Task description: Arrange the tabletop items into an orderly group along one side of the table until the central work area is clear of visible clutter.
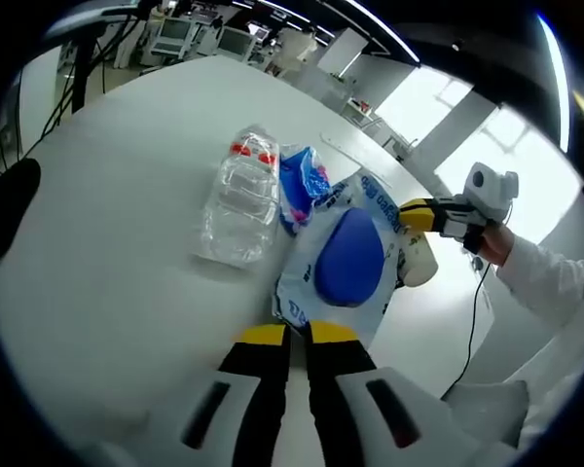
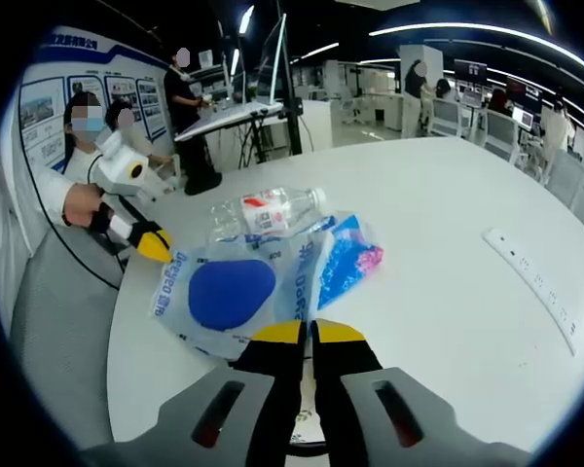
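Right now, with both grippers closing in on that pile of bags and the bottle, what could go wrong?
The white bag with the blue oval lies near the table's edge, so a careless tug may drag it off. The clear plastic bottle lies on its side against the pile and could roll when the bags shift. The left gripper and right gripper both have jaws together at that bag, so opposing pulls might tear it or spill the small blue packet.

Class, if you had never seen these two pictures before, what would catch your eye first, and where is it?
The white packet with a big blue oval lies just ahead of the left gripper. A clear plastic bottle lies on its side beside it, with a small blue bag next to them on the white table.
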`<act>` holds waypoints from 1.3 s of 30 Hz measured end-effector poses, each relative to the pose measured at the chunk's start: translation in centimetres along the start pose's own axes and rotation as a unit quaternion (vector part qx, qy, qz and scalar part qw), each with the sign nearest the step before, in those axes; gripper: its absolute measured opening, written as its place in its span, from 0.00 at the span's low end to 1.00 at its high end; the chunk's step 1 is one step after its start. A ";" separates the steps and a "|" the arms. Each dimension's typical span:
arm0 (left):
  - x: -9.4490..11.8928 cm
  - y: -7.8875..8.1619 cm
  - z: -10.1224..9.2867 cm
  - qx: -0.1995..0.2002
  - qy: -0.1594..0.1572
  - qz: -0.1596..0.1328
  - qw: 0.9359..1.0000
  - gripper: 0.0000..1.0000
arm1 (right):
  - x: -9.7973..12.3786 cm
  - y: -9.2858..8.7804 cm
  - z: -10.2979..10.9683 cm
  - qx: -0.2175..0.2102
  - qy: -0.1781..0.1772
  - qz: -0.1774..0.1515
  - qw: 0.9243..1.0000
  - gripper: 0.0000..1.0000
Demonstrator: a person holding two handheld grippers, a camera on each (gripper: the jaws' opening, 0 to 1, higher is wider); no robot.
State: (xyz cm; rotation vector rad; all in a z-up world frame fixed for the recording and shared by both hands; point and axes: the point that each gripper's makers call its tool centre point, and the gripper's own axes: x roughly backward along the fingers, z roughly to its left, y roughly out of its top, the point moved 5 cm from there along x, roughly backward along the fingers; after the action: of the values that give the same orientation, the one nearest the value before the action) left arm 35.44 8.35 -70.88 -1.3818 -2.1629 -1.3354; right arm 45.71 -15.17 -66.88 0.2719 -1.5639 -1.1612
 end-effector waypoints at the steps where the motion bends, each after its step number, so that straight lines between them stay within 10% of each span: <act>1: 0.0 0.0 0.0 0.002 0.001 -0.002 1.000 0.02 | 0.0 0.1 0.0 -0.002 0.000 -0.002 1.000 0.00; 39: 2.5 2.5 -2.2 0.004 -0.021 -0.043 0.999 0.00 | 2.3 2.1 0.6 -0.024 0.002 -0.048 0.999 0.00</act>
State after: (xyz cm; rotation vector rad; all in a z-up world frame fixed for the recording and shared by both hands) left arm 35.62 8.38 -66.76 -1.3392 -2.2764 -1.3371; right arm 45.22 -15.49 -63.77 0.3193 -1.5317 -1.2704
